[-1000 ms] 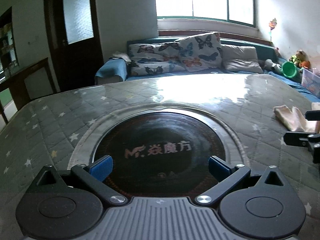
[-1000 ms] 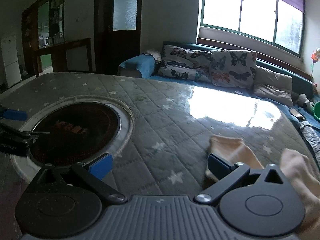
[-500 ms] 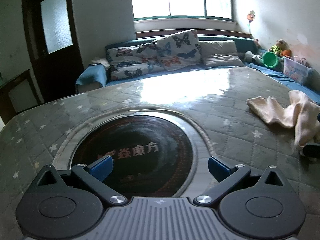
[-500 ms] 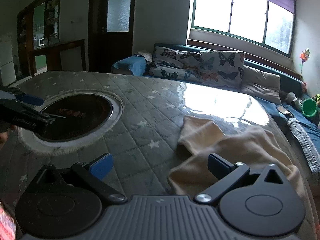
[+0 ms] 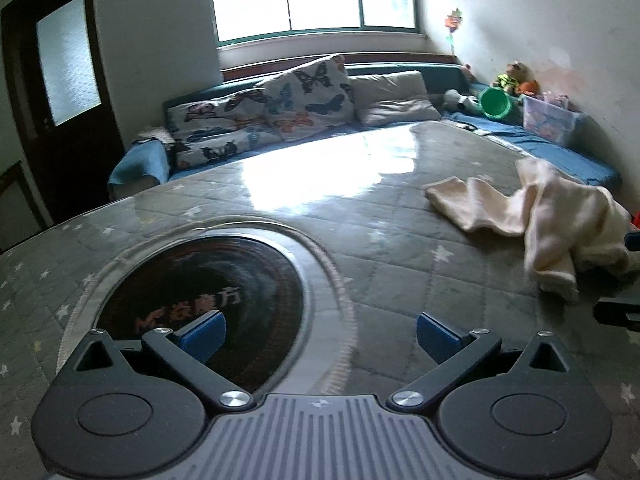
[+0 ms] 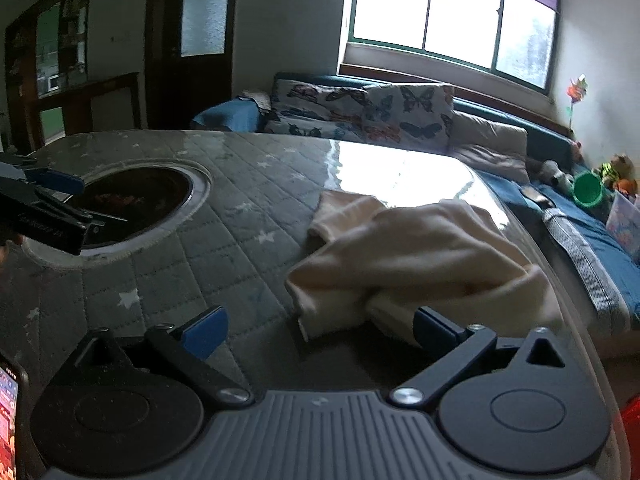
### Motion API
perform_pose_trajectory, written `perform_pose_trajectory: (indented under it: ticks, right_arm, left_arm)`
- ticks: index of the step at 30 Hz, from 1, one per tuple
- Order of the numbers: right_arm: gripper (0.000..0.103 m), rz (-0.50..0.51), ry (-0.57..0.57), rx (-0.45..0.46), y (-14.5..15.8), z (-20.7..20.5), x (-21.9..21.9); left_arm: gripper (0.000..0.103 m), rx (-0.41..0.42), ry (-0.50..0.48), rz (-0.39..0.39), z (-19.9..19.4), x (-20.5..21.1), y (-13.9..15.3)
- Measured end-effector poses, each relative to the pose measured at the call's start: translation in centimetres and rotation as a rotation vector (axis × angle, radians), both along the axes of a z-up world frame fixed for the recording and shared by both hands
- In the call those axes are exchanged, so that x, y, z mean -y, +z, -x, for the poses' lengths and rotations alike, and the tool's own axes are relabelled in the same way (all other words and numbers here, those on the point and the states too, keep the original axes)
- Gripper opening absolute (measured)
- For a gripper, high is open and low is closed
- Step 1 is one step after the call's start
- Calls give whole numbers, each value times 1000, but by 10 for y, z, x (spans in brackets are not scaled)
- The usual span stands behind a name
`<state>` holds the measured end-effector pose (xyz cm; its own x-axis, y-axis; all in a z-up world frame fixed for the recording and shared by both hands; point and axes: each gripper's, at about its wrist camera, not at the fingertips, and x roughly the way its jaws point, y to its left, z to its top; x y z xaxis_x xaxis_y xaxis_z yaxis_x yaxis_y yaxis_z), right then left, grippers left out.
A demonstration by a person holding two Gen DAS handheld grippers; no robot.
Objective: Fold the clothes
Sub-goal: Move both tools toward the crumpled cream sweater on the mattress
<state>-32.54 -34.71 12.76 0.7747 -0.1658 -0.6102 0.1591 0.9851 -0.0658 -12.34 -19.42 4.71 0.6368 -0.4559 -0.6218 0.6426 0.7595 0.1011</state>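
A cream garment [image 6: 404,252] lies crumpled on the right side of the quilted, star-patterned table [image 6: 224,216]; it also shows in the left wrist view [image 5: 536,212]. My right gripper [image 6: 316,330] is open, hovering just in front of the garment's near edge, its right finger close to the cloth. My left gripper [image 5: 320,330] is open and empty over the dark round inset [image 5: 200,296] of the table, well left of the garment. The left gripper also shows at the left edge of the right wrist view [image 6: 44,208].
A sofa with butterfly cushions [image 5: 280,112] runs behind the table under the window. A green bucket [image 5: 495,102], toys and a plastic box [image 5: 548,118] sit at the far right. A dark door [image 5: 60,80] stands at the left. A phone screen [image 6: 8,420] shows at lower left.
Both views have swung right and pulled back. The garment has come further onto the table, more of it showing in front of my right gripper. Both grippers stay open.
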Motion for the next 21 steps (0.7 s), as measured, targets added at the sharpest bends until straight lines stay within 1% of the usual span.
perform_pose_trajectory:
  ticks: [11,21]
  right_arm:
    - [97,-11,-34,-12,-4,23,0]
    - [94,-36,-71,-42,-12,39,11]
  left_arm:
    - [103,-25,-92,-30,30,25,-1]
    - [103,-64,-128,-67,42,45,-4]
